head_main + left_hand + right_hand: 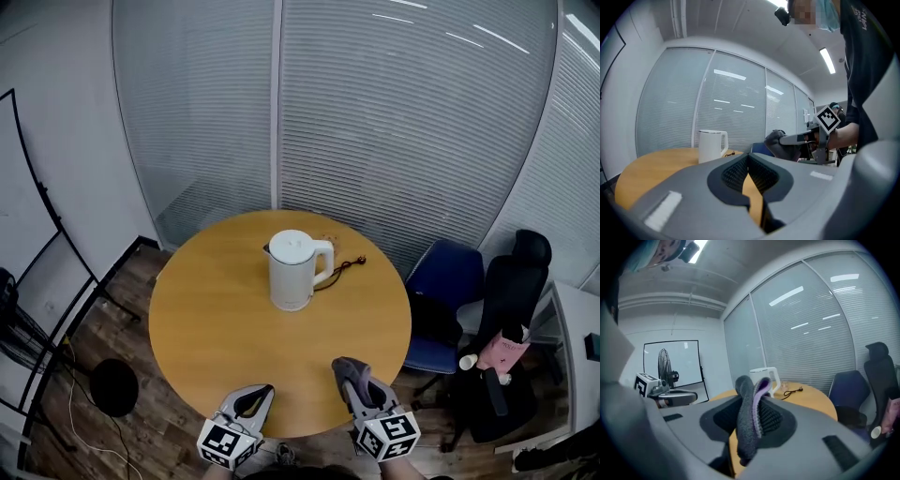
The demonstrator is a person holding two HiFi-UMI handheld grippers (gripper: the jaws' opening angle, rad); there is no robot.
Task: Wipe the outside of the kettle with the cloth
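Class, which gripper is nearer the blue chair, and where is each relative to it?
Right. The right gripper, holding the cloth, is at the table's near edge, left of the blue chair in the head view; the left gripper is farther left.

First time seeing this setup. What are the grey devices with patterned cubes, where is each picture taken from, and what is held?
No robot here: a person holds a grey two-jaw gripper in each hand. One picture comes from a camera on the person's head, looking down; the other two ride on the grippers. On the round wooden table are a white electric kettle and a black cord. The left gripper is shut and empty; the right gripper is shut on a grey-and-purple cloth.
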